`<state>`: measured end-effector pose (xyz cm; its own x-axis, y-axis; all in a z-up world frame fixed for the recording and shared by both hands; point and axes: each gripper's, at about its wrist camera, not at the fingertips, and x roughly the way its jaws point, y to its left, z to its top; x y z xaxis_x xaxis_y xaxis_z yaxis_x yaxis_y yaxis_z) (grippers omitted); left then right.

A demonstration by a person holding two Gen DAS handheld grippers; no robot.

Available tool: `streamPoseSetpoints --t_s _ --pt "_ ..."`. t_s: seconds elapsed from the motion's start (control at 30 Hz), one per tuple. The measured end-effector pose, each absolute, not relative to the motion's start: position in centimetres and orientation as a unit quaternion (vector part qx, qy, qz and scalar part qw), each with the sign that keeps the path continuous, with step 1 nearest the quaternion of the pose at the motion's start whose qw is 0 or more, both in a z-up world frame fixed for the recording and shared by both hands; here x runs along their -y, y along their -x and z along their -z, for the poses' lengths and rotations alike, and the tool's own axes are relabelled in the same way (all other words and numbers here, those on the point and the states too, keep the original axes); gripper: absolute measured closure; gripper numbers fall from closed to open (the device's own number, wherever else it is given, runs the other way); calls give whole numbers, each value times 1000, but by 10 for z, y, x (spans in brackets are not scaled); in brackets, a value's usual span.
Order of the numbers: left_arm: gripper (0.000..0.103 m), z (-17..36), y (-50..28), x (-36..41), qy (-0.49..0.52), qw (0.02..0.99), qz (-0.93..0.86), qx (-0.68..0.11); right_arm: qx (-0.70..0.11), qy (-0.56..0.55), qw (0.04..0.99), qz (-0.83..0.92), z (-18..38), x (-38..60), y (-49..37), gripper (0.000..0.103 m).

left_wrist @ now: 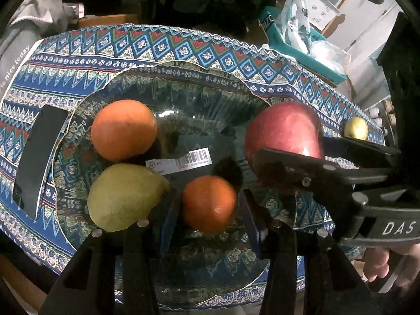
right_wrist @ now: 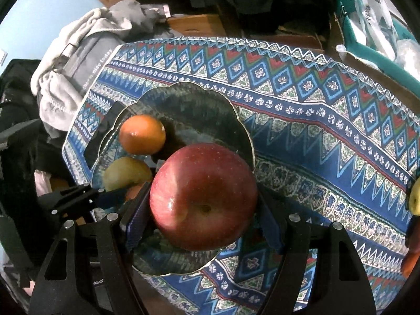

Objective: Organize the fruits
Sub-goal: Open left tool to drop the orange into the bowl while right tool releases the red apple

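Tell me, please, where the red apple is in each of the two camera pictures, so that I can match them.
Left wrist view: the red apple is right of centre, over the glass plate, between the fingers of the right gripper.
Right wrist view: the red apple fills the lower centre, between the right gripper's own fingers.
Shared landmark: the large orange on the plate's far left side.

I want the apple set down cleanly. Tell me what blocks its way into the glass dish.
Nothing visible does. The right gripper holds the big red apple over the scalloped clear glass dish's near right side, bare there; the other fruits lie left.
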<state>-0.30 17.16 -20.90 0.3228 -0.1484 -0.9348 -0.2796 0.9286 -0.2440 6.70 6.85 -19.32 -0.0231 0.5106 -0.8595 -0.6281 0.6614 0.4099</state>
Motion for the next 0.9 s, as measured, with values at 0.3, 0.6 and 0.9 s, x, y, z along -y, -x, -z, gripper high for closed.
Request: streamPoseSetpoints --t_s 0.3,0.6,0.9 --pt "43 204 7 -172 192 792 -37 -578 -587 59 697 -409 193 -71 -64 27" --pt "41 194 9 -169 192 799 -32 -569 -574 28 709 -409 179 -63 -67 26" --pt "41 185 9 -164 194 804 -27 -561 -545 26 728 -416 145 -59 -65 26"
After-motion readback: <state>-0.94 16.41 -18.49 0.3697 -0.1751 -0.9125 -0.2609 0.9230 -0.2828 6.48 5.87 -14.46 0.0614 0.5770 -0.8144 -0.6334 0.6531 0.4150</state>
